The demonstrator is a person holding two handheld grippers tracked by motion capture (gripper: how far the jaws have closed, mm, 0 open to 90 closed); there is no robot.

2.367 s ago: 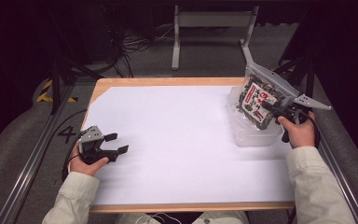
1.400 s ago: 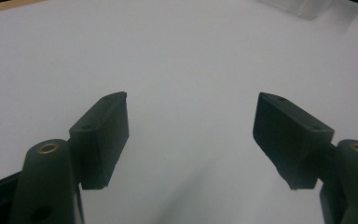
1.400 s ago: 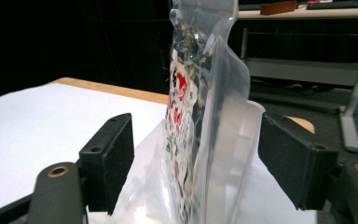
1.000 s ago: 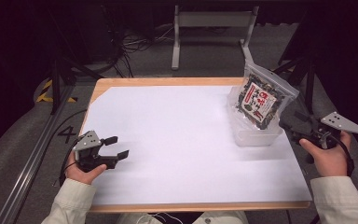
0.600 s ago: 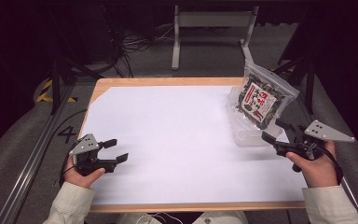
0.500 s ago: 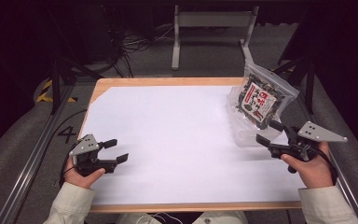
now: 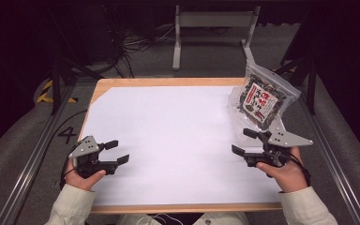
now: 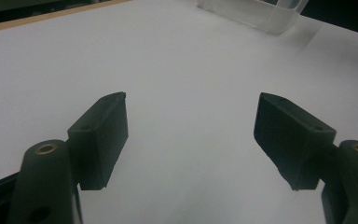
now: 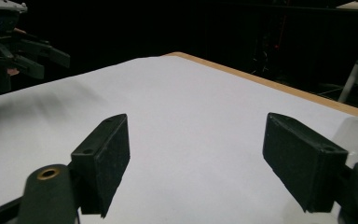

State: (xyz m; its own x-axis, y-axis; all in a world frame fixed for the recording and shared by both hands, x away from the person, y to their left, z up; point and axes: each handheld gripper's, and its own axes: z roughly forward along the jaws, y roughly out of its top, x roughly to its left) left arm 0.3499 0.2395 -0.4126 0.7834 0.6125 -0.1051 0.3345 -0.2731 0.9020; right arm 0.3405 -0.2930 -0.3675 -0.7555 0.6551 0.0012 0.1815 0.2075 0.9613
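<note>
One snack bag (image 7: 262,97) stands tilted in the clear bin (image 7: 248,117) at the table's (image 7: 168,140) far right corner, its top leaning past the bin's rim; we judge a careless brush could tip it out; nearer us than the bin, the right gripper (image 7: 249,142) is wide open and empty; far to the bin's left, the left gripper (image 7: 117,152) gapes empty too.
</note>
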